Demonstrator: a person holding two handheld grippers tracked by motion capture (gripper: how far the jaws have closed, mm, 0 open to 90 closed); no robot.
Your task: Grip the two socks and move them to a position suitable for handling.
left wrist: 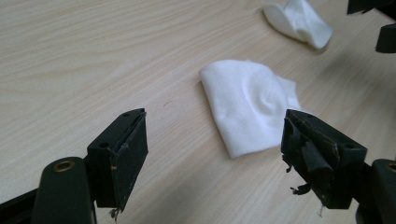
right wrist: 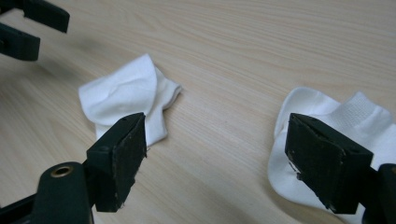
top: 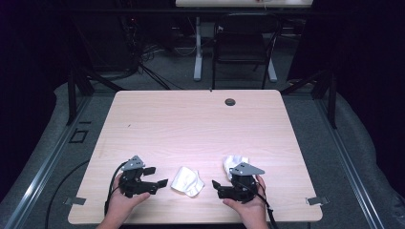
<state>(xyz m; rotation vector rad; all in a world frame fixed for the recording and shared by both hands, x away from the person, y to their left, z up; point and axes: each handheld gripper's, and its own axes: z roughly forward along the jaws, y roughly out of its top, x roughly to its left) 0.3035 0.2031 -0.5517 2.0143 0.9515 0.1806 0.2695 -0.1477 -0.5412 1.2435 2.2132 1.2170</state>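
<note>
White socks, two: one sock (top: 187, 181) lay on the wooden bench (top: 191, 124) between the left tongs (top: 161, 177) and right tongs (top: 215, 186), both wide open and empty; the other sock (top: 232, 162) beside the right.

Right tongs (top: 224, 185) hide part of sock (top: 233, 163).

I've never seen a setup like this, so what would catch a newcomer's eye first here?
Two white socks lie on the pale wooden table near its front edge: one sock between the hands, the other sock beside the right gripper. That gripper and the left gripper are both open, holding nothing.
</note>
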